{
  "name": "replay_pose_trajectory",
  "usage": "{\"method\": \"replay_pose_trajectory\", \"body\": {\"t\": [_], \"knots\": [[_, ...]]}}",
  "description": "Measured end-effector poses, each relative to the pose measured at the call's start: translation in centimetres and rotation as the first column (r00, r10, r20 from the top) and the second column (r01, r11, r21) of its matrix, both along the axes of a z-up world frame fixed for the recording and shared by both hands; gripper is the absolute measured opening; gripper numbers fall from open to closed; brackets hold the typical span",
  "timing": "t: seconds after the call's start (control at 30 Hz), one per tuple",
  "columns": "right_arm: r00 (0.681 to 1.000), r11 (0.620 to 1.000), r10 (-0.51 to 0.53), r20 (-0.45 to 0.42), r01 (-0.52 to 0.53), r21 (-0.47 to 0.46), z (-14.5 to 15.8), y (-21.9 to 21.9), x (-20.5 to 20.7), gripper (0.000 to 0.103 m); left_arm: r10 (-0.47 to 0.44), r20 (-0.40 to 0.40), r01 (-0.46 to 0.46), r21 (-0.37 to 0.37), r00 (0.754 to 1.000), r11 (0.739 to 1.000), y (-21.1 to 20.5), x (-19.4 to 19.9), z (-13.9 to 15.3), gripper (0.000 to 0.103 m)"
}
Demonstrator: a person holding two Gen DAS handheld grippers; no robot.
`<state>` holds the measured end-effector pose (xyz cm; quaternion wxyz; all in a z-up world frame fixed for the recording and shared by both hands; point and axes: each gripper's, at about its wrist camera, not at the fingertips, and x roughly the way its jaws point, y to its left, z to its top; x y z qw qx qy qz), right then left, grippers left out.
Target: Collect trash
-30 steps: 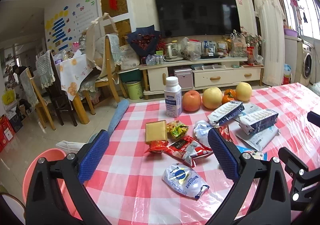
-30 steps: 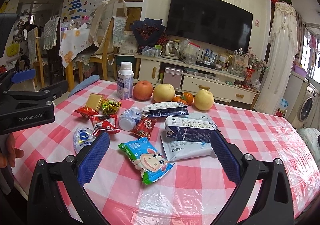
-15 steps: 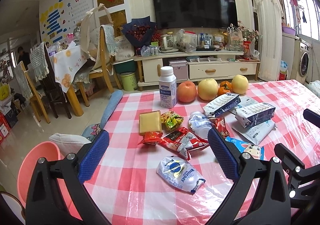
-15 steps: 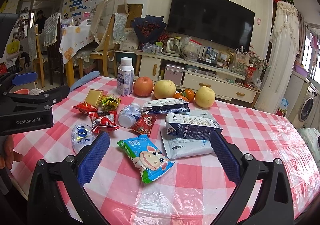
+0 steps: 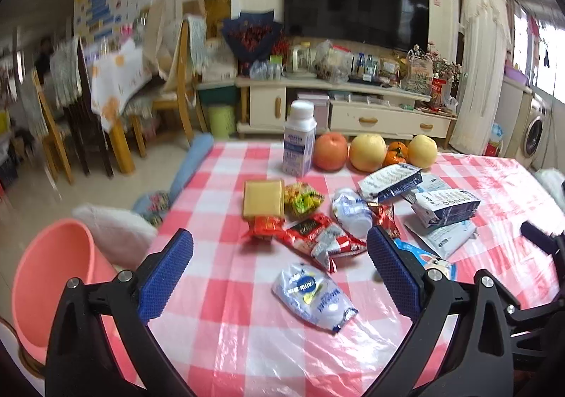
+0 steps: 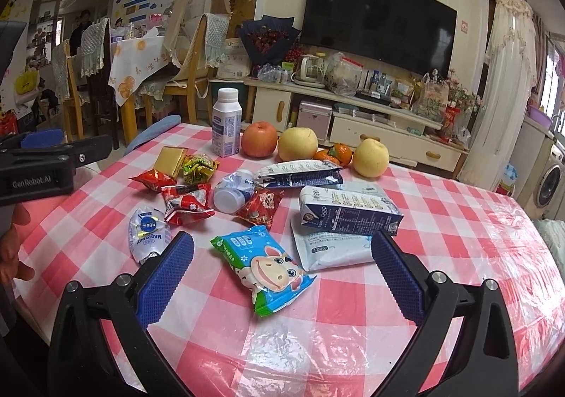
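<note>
Left gripper point(image 5: 280, 268) hung with its fingers spread wide and empty, the white-and-blue pouch point(image 5: 312, 296) lying on the counter point(image 5: 226, 344) just ahead between them, long axis slanting from near the left finger away toward the right. Right gripper point(image 6: 282, 268) was likewise released, the cartoon wipes pack point(image 6: 263, 268) dead ahead between its fingers, angled the same way. Each hand looked nearest its own piece; the pink bin point(image 5: 49, 277) sat left of the left fingers.

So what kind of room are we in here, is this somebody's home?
Most likely a home living and dining room: a big television above a cluttered media cabinet, a washing machine at the right, and a table with a red checked cloth holding fruit and snack wrappers.
</note>
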<state>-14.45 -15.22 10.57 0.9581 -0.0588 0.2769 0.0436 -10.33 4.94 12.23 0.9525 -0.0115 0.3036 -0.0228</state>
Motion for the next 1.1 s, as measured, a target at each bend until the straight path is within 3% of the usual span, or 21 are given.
{"method": "replay_pose_trajectory", "body": {"t": [0.2, 0.33, 0.6, 0.73, 0.97, 1.07, 1.1], "knots": [[0.998, 0.997, 0.028, -0.064, -0.024, 0.067, -0.5, -1.0, 0.6, 0.099, 0.025, -0.146, -0.049, -0.166, 0.989, 0.985, 2.9, 1.0, -1.5, 0.099], [0.994, 0.995, 0.059, -0.097, -0.051, 0.082, -1.0, -1.3, 0.9, 0.099, 0.022, -0.212, -0.069, -0.216, 0.977, 0.974, 3.2, 1.6, -2.6, 0.099], [0.976, 0.983, 0.114, -0.186, -0.083, 0.165, -2.2, -2.1, 2.4, 0.099, -0.003, -0.283, -0.043, -0.154, 0.959, 0.987, 0.9, 2.9, -4.3, 0.099], [0.965, 0.974, 0.135, -0.225, -0.088, 0.209, -2.9, -2.2, 3.3, 0.099, -0.017, -0.345, -0.022, -0.110, 0.939, 0.994, -0.7, 3.9, -5.8, 0.099], [0.951, 0.969, 0.166, -0.262, -0.107, 0.223, -3.6, -1.8, 4.6, 0.098, -0.017, -0.410, -0.018, -0.081, 0.912, 0.997, -1.9, 5.5, -7.6, 0.099], [0.944, 0.968, 0.178, -0.278, -0.116, 0.224, -3.9, -1.7, 5.3, 0.094, -0.013, -0.432, -0.018, -0.068, 0.902, 0.998, -2.4, 6.1, -8.2, 0.099], [0.942, 0.968, 0.180, -0.284, -0.118, 0.223, -4.0, -1.6, 5.5, 0.088, -0.012, -0.437, -0.019, -0.065, 0.899, 0.998, -2.5, 6.2, -8.4, 0.099]]}}
